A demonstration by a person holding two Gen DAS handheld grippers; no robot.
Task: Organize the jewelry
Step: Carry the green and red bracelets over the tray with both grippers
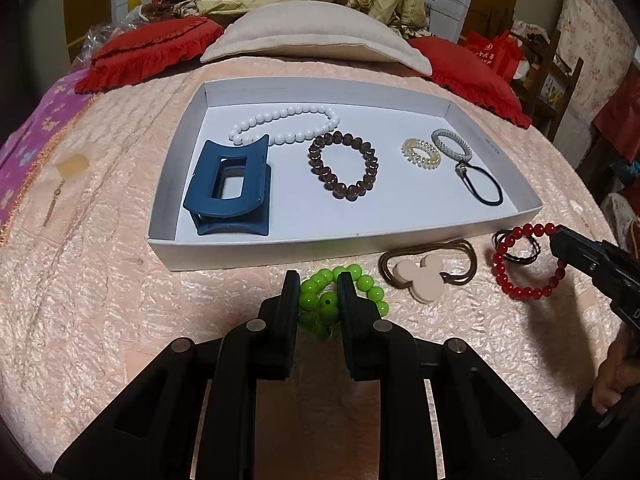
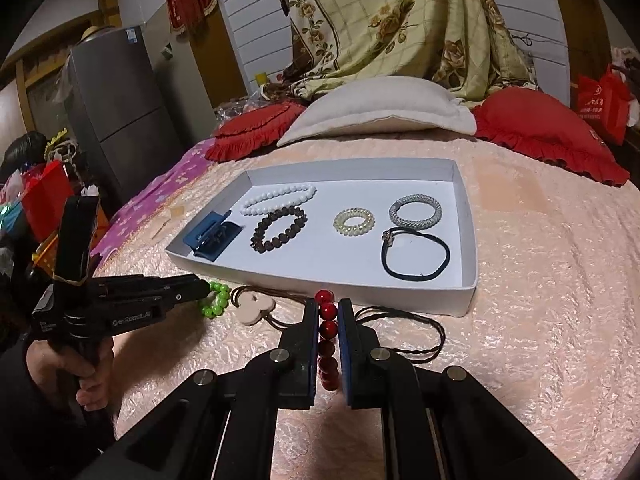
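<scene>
A white tray lies on the pink bedspread and holds a blue hair claw, a white bead necklace, a brown bead bracelet, a yellow spiral tie, a silver tie and a black hair tie. My left gripper is shut on the green bead bracelet in front of the tray. My right gripper is shut on the red bead bracelet; this bracelet also shows in the left wrist view.
A brown cord tie with a beige mouse-shaped charm lies between the two bracelets. A thin dark cord lies right of the red beads. Pillows sit at the far side. A small yellowish block lies left of the tray.
</scene>
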